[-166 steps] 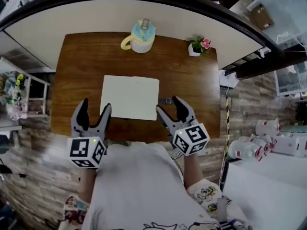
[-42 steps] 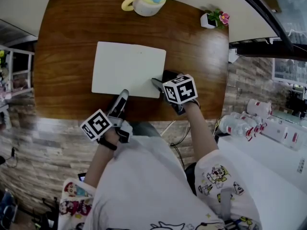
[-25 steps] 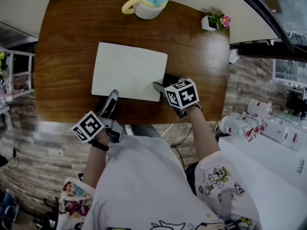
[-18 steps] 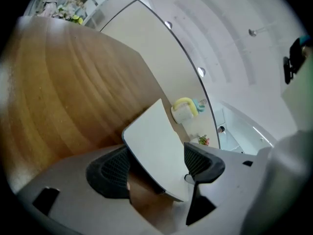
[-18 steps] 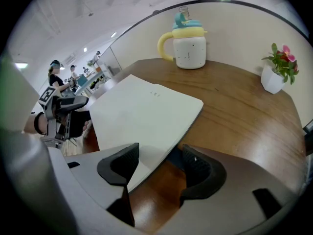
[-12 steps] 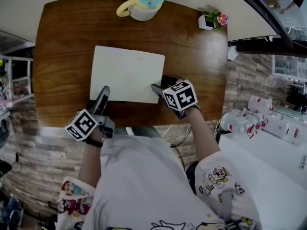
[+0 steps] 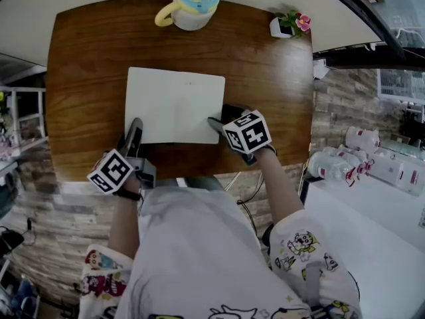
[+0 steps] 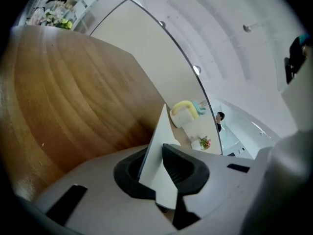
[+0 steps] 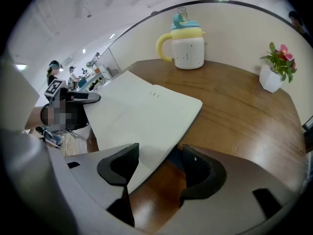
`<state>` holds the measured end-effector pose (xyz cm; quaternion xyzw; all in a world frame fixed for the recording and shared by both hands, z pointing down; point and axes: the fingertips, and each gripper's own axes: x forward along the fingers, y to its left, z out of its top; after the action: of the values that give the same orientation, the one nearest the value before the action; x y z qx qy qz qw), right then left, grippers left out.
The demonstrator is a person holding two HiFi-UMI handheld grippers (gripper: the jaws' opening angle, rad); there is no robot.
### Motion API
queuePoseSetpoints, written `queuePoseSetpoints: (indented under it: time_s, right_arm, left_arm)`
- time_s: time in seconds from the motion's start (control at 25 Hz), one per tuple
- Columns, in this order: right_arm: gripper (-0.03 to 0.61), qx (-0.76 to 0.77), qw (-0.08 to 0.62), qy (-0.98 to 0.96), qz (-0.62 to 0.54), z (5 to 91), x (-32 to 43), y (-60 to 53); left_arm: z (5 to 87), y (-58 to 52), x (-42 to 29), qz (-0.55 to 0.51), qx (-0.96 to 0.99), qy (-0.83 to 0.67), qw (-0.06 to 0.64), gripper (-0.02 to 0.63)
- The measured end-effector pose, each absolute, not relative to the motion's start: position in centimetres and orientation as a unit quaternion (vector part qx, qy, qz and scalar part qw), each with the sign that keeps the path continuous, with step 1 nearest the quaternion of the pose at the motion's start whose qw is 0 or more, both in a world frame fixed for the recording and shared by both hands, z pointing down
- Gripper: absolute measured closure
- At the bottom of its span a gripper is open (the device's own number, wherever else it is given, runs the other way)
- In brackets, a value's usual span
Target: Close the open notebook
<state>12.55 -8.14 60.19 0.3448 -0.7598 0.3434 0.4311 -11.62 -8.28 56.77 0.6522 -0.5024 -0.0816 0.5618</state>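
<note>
Starting at the left, the left gripper [image 7: 135, 129] has just been closing its fingers. They now pinch a thin white leaf at the near left corner of the notebook [image 7: 174, 104], seen edge-on between the pads; whether that leaf is one page or the cover, I cannot tell. The notebook lies open in the middle of the table [image 7: 80, 65], blank pages up, well apart from the mug [image 7: 189, 8] and the small flower pot [image 7: 287, 24] at the far edge. At the right, the right gripper [image 7: 222, 117] has its fingers apart astride the near right corner, one over the page and one over bare wood, gripping nothing. I judge the paper light and floppy. A lone sheet would bend or crease under a hard pull, so the hold belongs near the outer edge, cover included, with the other half pressed down while it swings over the fold.
</note>
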Motion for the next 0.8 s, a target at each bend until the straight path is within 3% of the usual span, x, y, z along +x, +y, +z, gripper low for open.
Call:
queuePoseSetpoints:
  time_s: [0.32, 0.8]
  right_arm:
    - [0.318, 0.356, 0.422, -0.756, 0.351, 60.3, 12.5, -8.3]
    - [0.318, 0.374, 0.355, -0.776, 0.365, 58.8, 11.6, -7.2]
  left_arm:
    - [55.5, -8.4, -11.1, -0.085, 0.671, -0.494, 0.547, 0.596]
    - [52.6, -7.0, -11.6, -0.039, 0.713, -0.5, 0.49, 0.608]
